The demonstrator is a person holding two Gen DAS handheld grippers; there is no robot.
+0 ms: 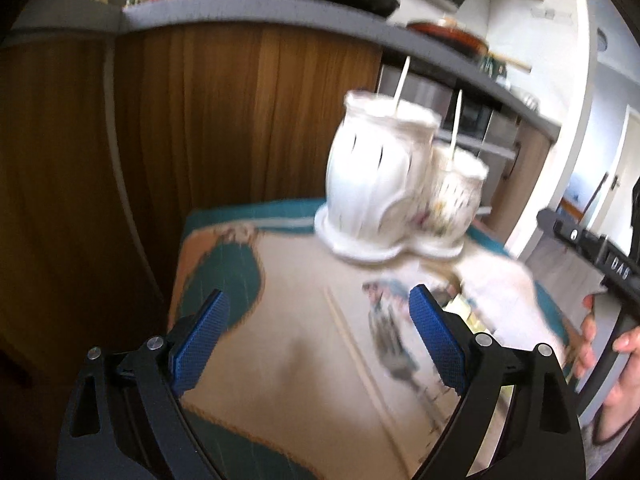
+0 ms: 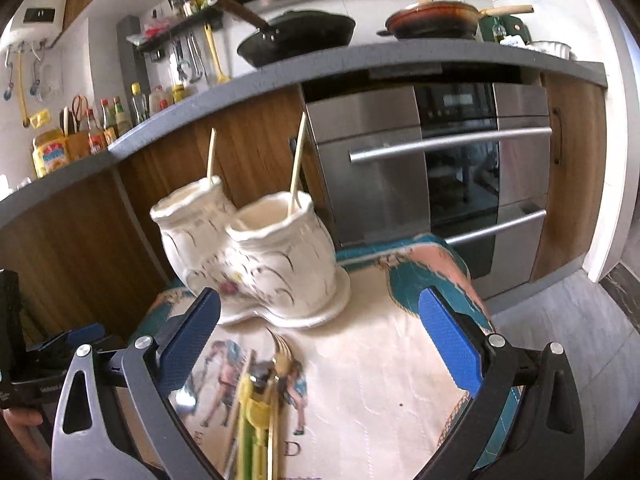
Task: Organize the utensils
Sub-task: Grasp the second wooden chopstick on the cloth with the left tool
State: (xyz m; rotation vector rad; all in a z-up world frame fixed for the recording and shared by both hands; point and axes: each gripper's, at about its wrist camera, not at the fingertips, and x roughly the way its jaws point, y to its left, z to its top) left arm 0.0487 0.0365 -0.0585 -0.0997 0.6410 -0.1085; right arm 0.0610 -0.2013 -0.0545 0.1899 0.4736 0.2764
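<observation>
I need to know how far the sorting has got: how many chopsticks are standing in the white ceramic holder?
2. One chopstick stands in the holder's left cup, the other chopstick in its right cup. Shorter utensils inside may be hidden.

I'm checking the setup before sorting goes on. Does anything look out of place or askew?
Nothing looks damaged or spilled. The white twin-cup holder stands upright with one chopstick leaning in each cup, while a fork and other utensils lie loose on the table mat.
</observation>
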